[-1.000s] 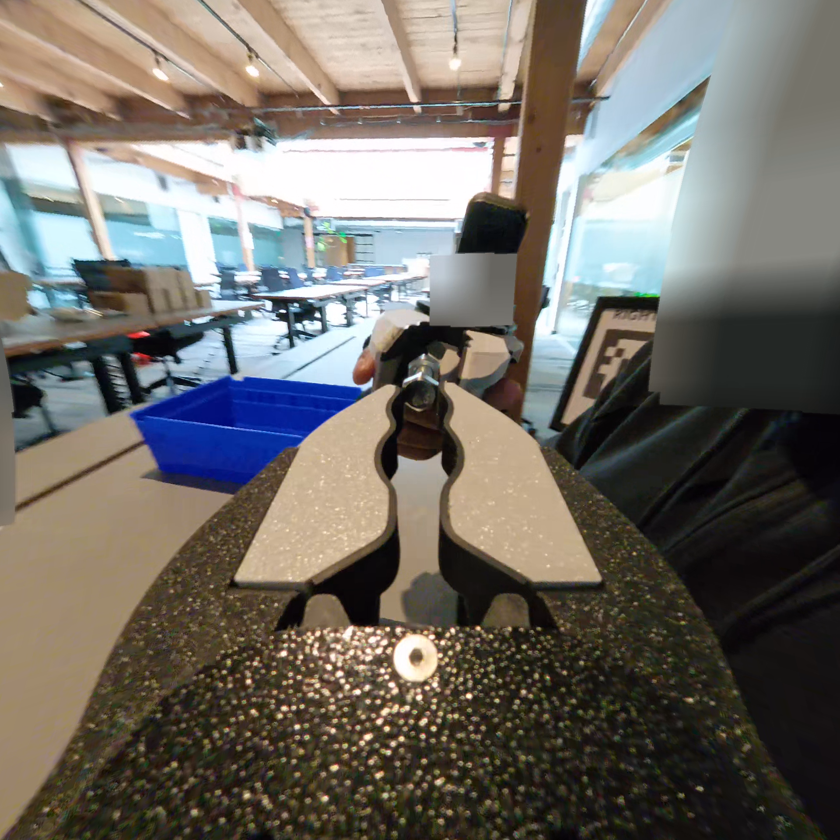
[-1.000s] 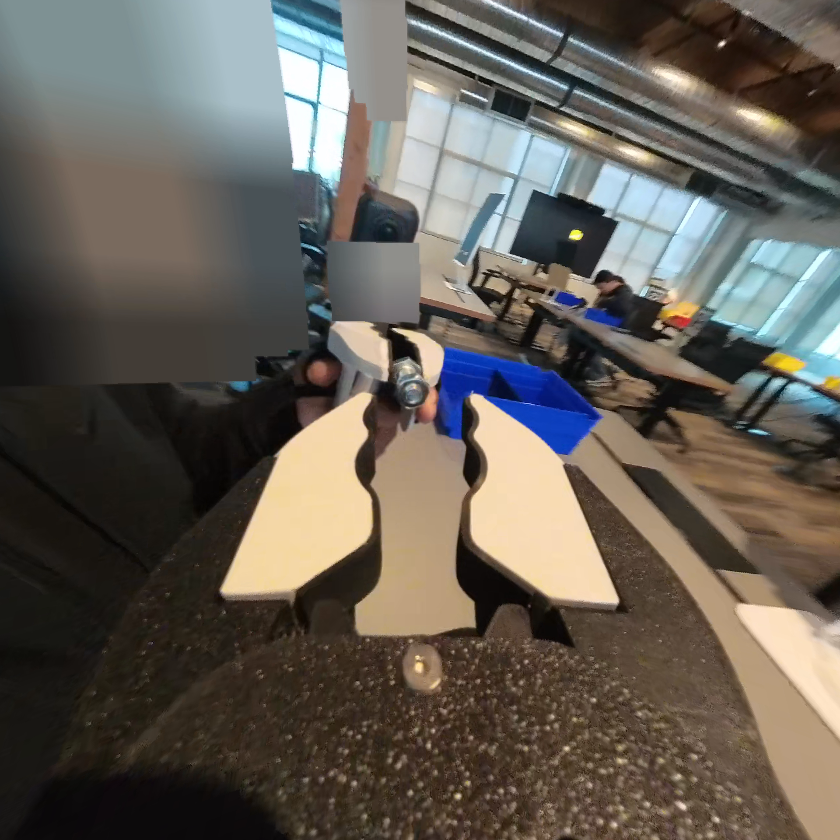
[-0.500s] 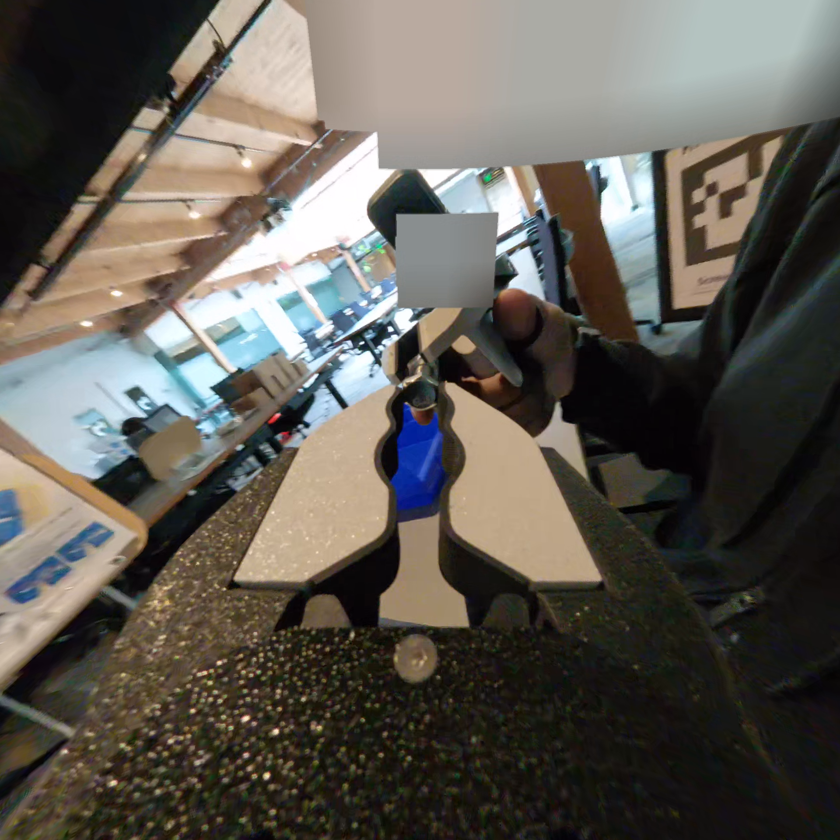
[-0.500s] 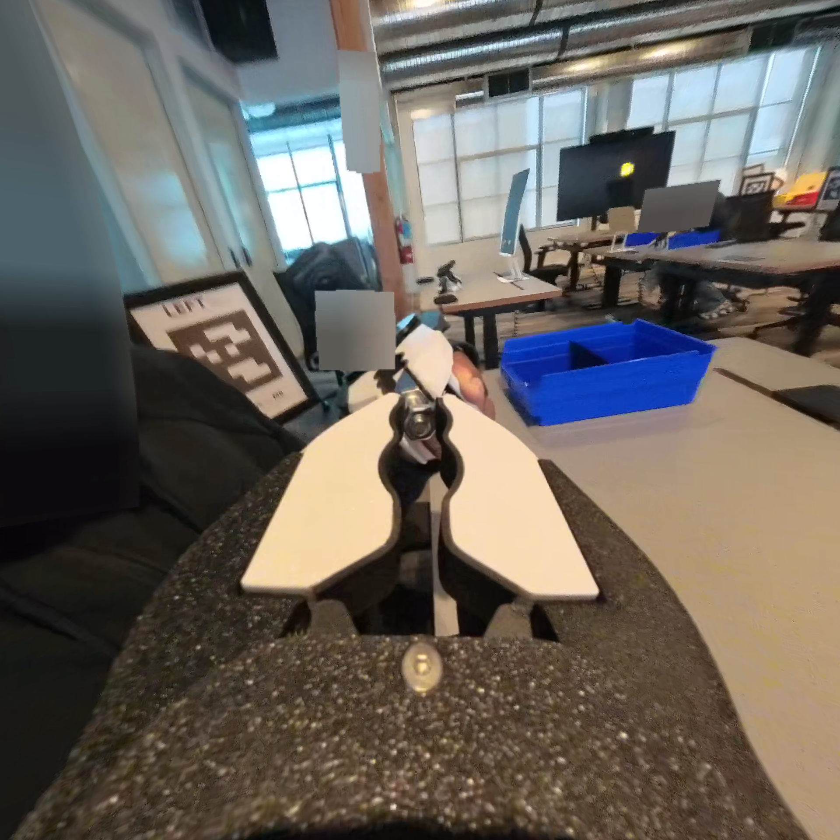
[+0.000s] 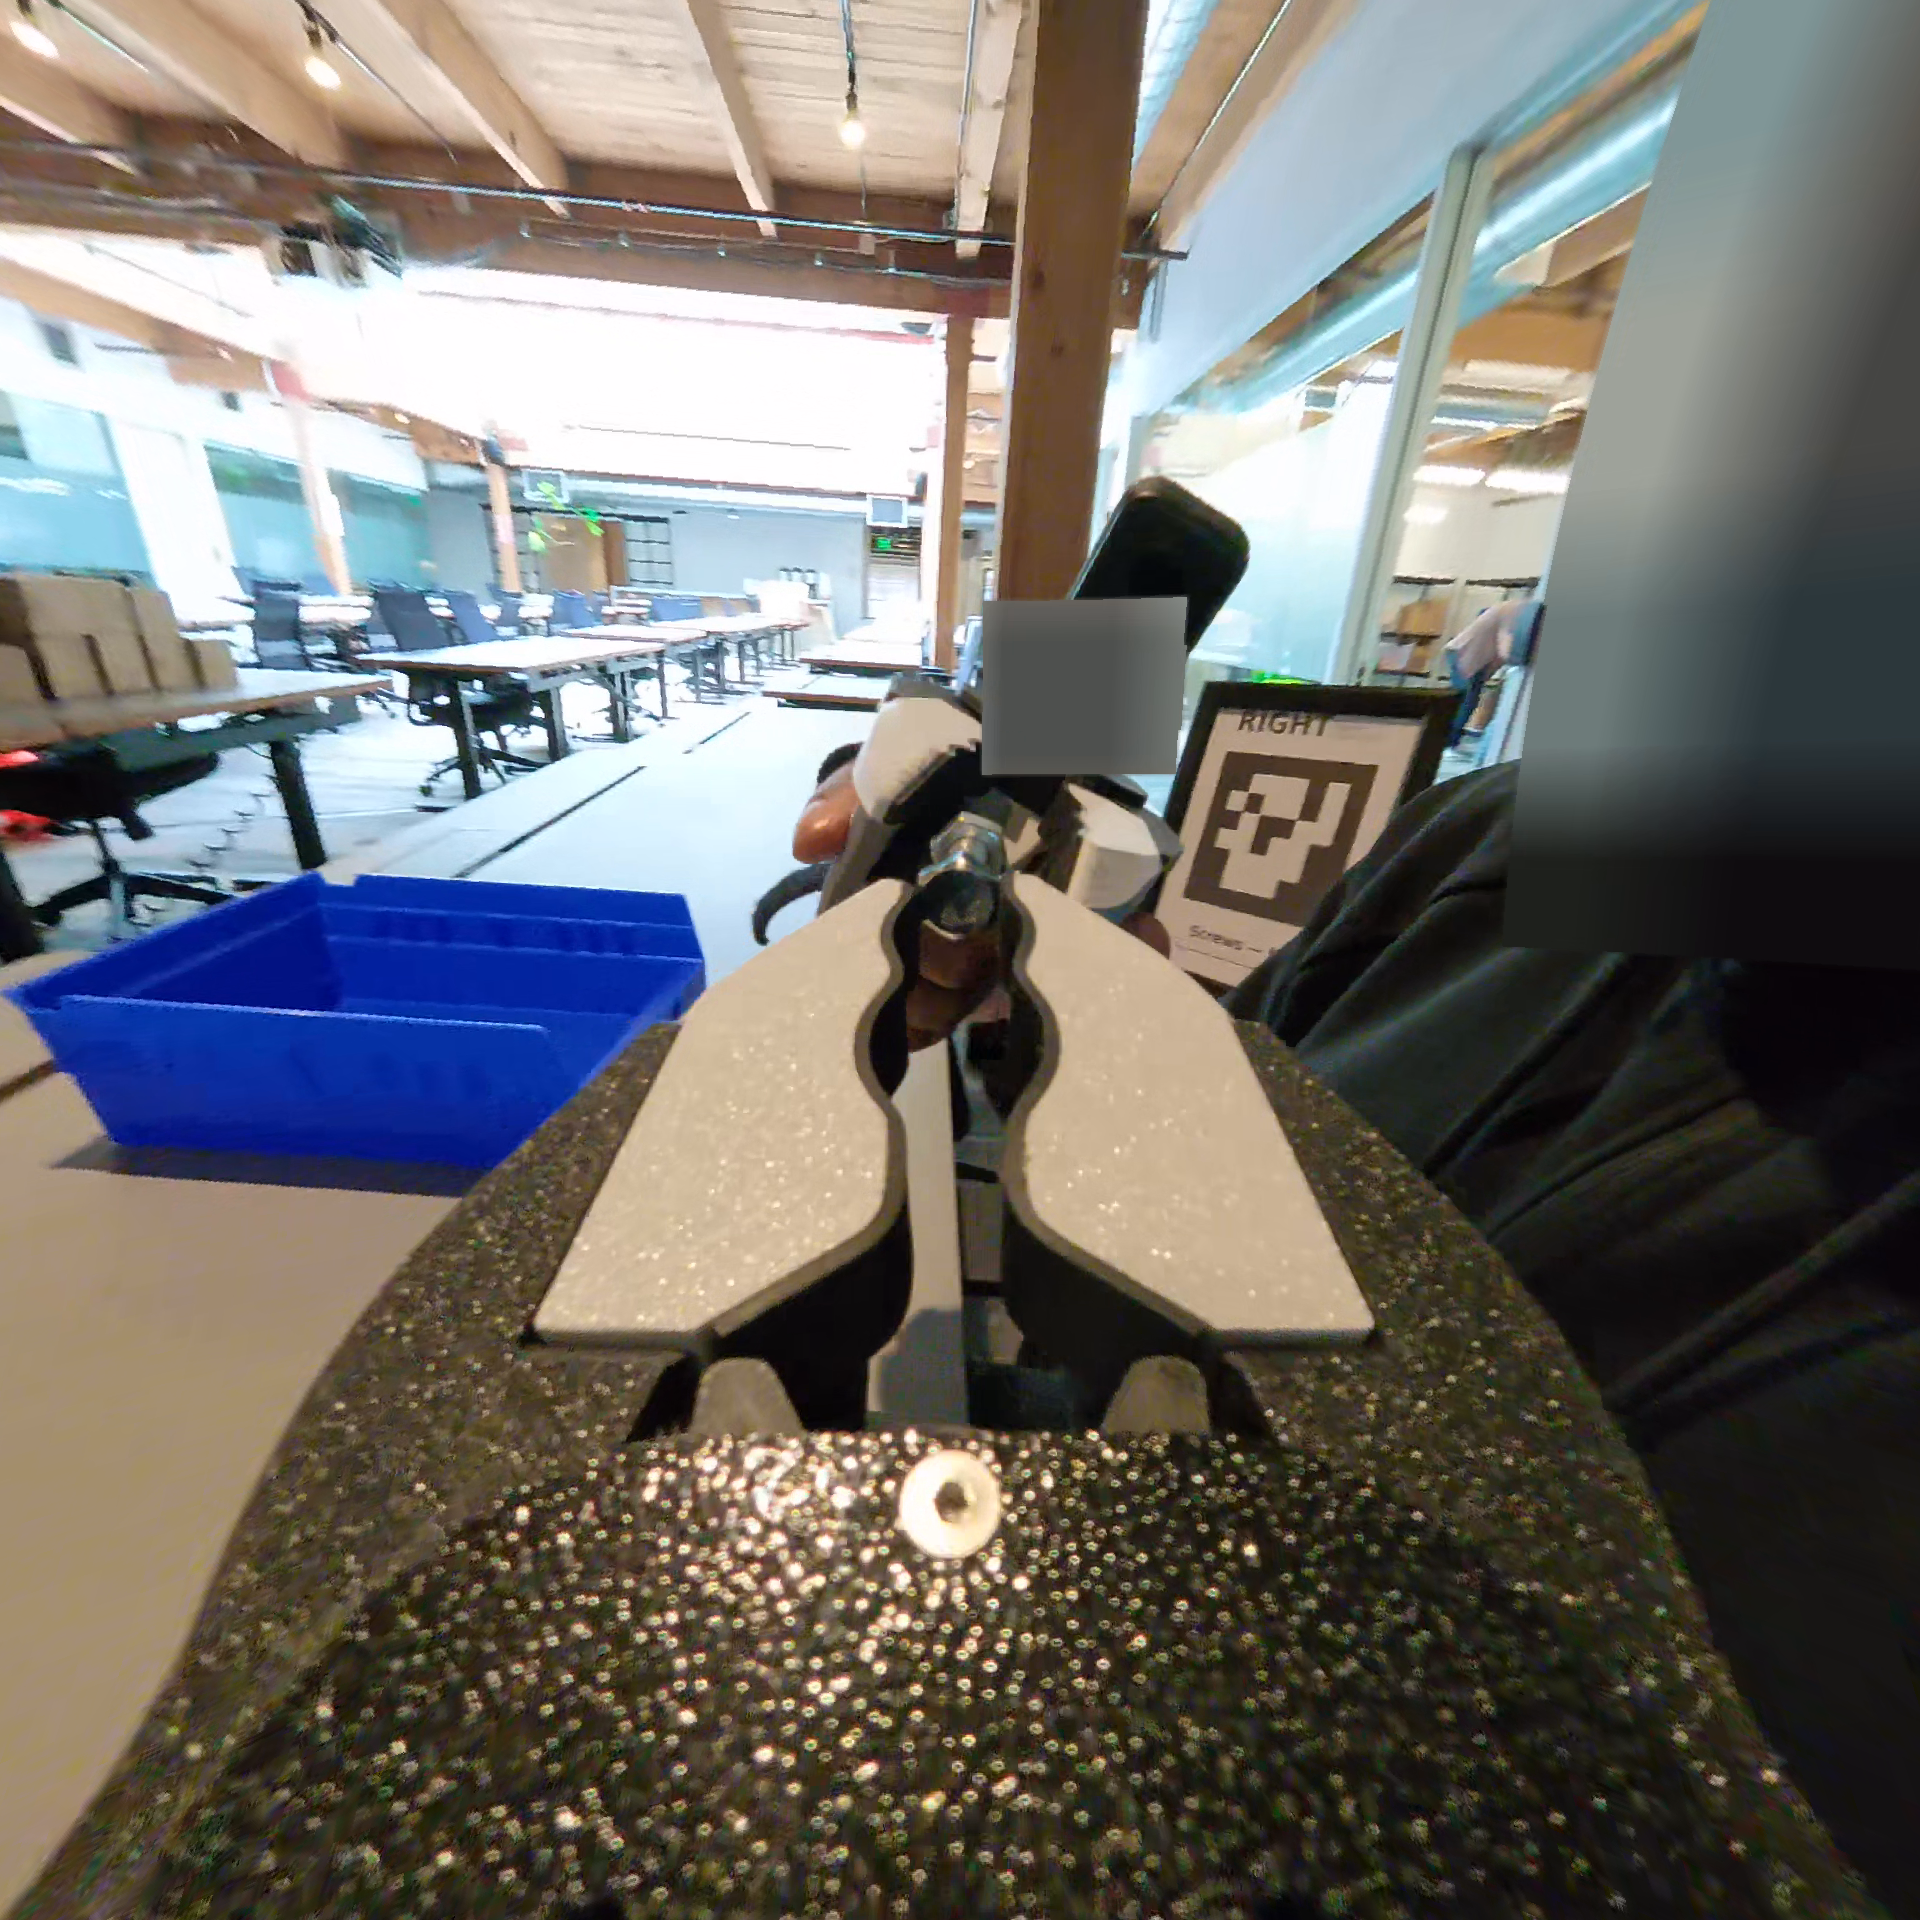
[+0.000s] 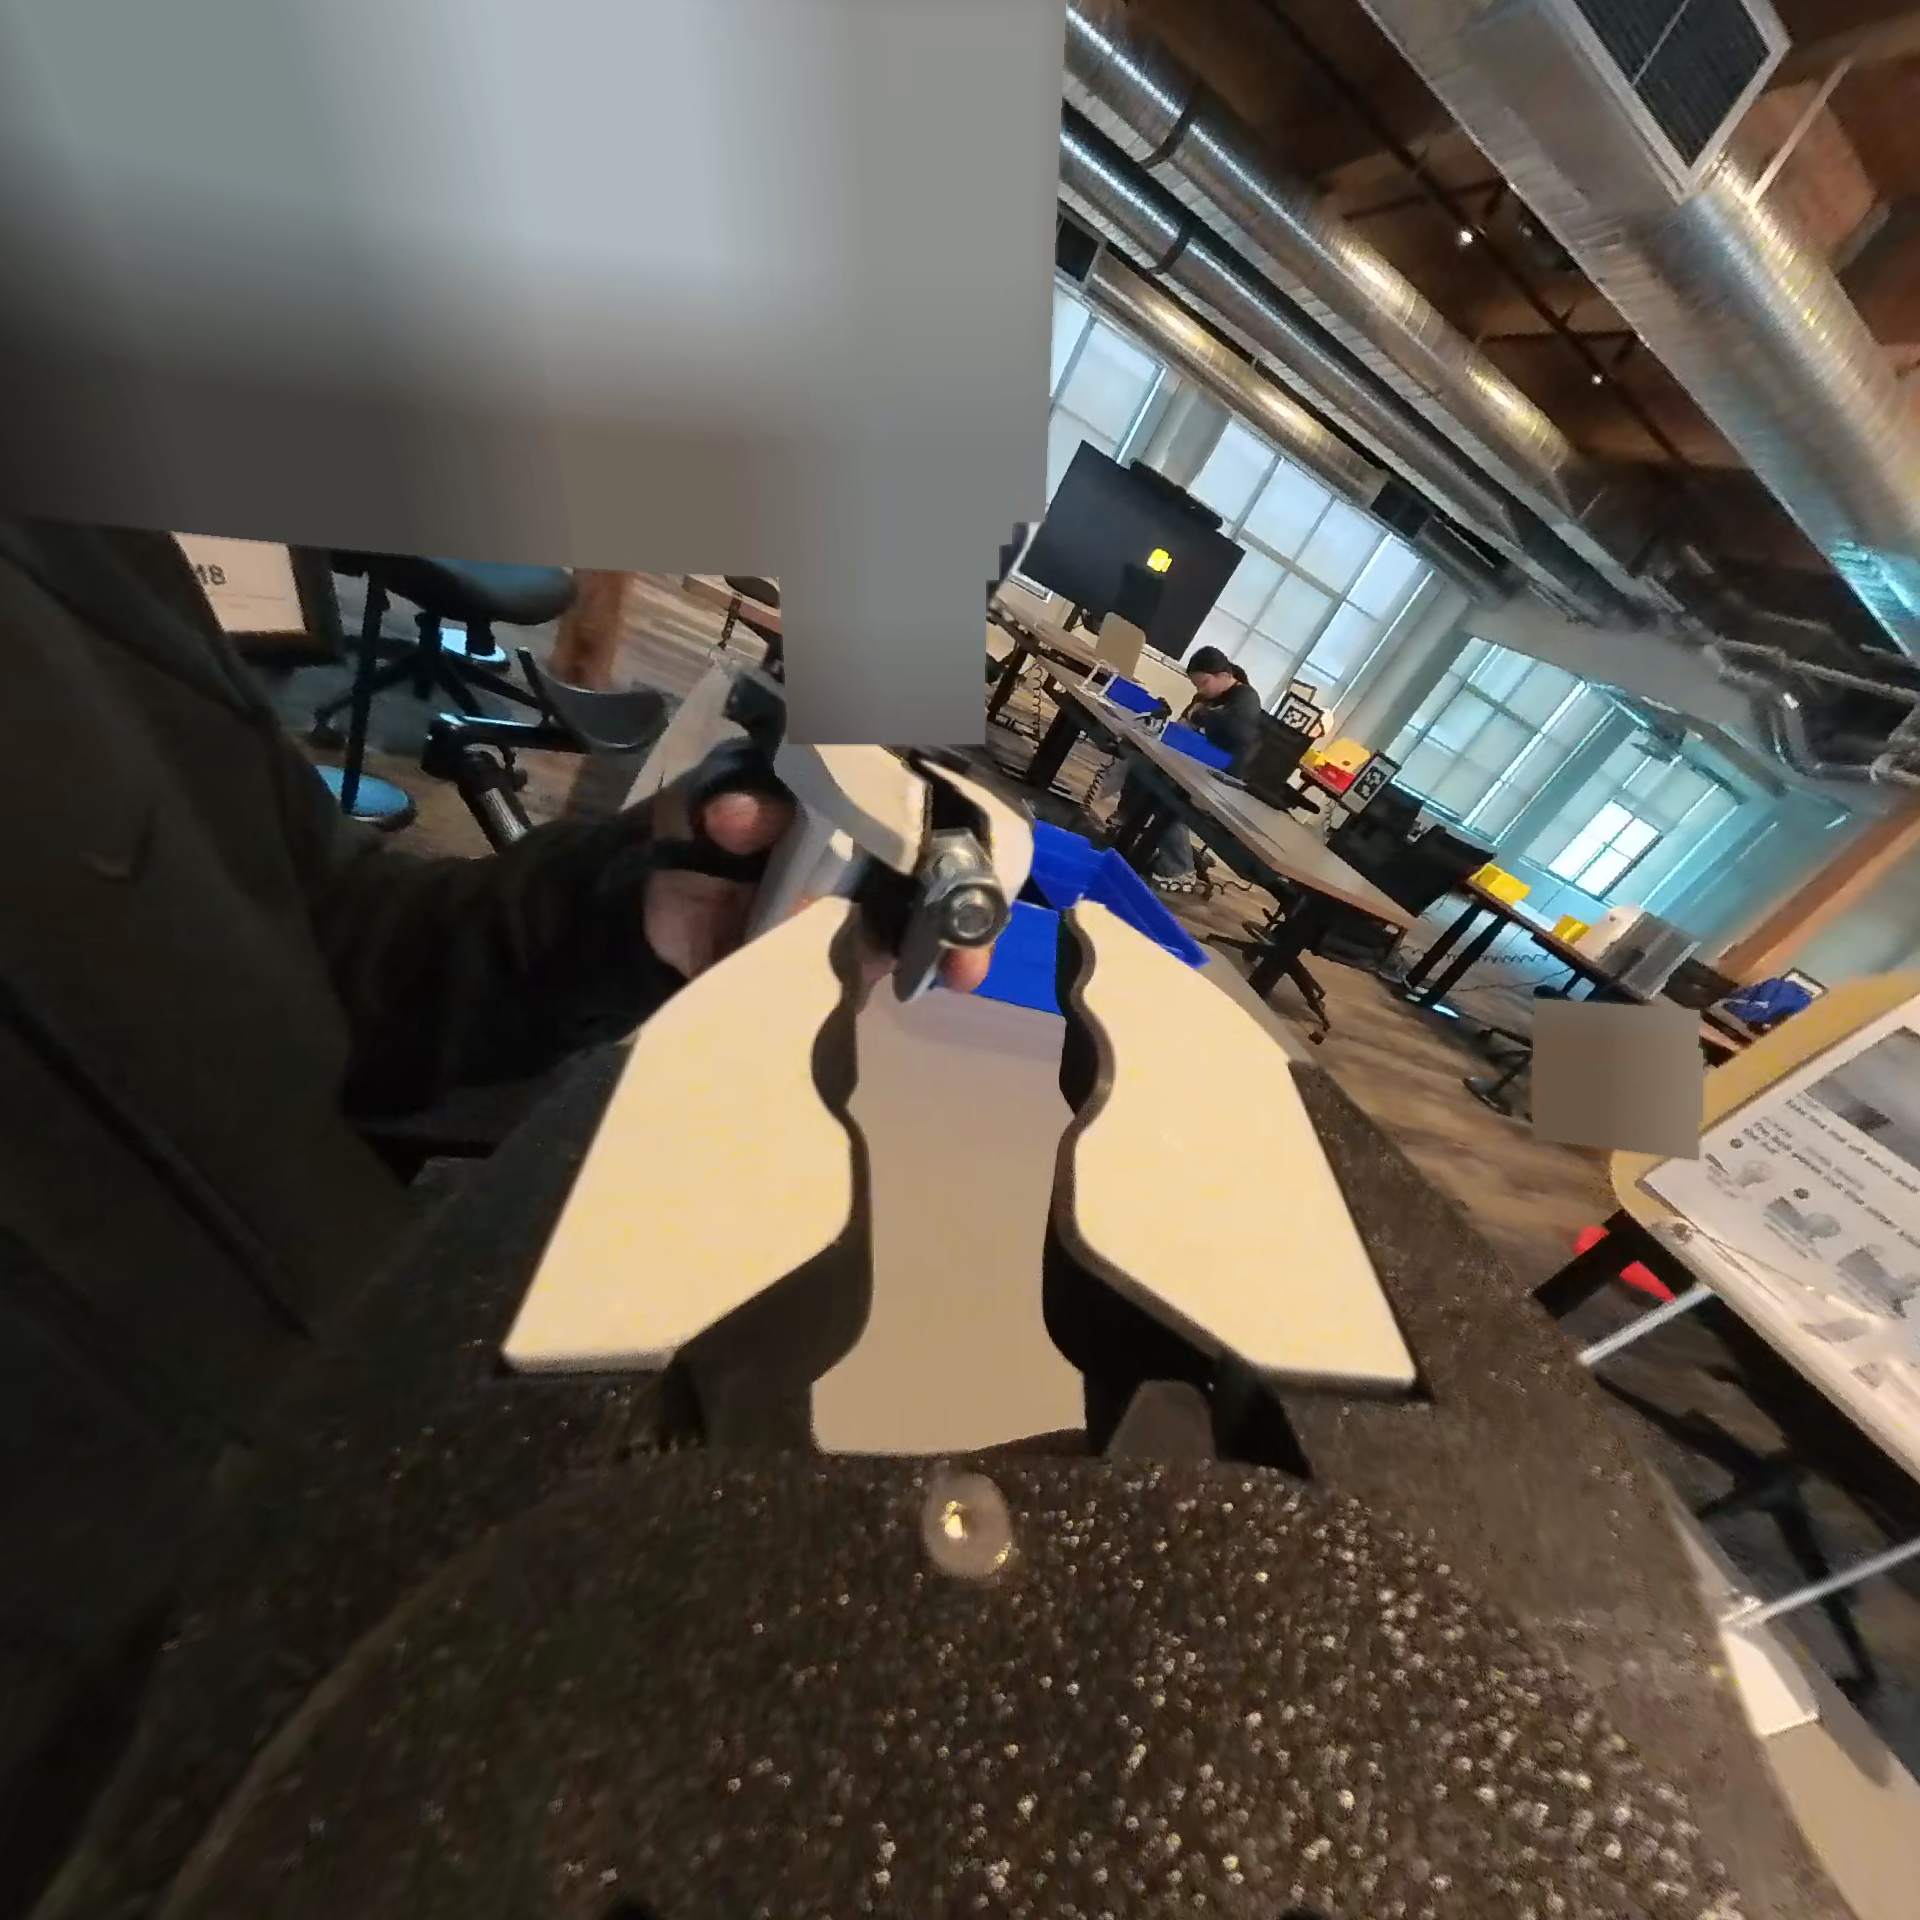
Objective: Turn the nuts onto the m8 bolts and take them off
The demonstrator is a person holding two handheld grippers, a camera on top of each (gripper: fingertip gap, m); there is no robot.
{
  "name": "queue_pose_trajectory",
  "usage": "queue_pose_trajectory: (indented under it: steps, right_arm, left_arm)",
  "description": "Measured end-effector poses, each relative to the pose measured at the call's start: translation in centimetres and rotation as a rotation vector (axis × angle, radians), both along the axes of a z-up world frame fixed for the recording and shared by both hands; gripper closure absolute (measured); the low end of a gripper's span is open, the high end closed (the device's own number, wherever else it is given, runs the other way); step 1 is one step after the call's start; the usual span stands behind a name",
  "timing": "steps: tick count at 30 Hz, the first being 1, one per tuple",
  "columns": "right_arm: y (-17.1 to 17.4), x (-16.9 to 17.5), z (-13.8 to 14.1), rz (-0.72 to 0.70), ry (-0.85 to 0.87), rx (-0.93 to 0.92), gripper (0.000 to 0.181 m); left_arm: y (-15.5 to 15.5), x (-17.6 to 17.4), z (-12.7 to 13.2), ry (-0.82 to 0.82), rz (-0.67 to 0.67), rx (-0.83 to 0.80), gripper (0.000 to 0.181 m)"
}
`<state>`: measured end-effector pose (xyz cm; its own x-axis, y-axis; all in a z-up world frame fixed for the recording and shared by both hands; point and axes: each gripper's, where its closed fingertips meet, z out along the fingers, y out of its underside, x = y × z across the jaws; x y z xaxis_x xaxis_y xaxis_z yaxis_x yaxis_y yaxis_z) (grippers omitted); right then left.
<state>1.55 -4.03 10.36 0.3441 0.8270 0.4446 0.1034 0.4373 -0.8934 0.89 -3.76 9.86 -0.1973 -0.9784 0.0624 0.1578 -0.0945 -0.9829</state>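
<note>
A grey table [image 5: 156, 1351] is seen under both grippers, and a blue divided bin [image 5: 343, 1008] is set on it toward its far edge. A framed marker card [image 5: 1299, 831] is stood upright behind the grippers, beside the dark sleeve [image 5: 1662, 1195] of the person. The left gripper [image 5: 961, 914] is clenched on the bolt [image 5: 961, 883], whose shank is pinched between the fingertips in mid-air above the table. The right gripper [image 6: 961, 930] is held facing it with its jaws spread apart, nothing being gripped; the bolt's end is seen just before its left fingertip. A hex nut [image 6: 951, 862] is threaded on the bolt, close against the left gripper's tips.
</note>
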Motion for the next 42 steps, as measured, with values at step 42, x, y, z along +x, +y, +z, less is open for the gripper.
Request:
queue_pose_trajectory:
  steps: [42]
  right_arm:
    - [0.4, -1.0, 0.8, 0.242, 0.243, -0.470, 0.166]
  left_arm:
    - [0.2, -0.7, 0.3, 0.004, 0.305, 0.420, 0.168]
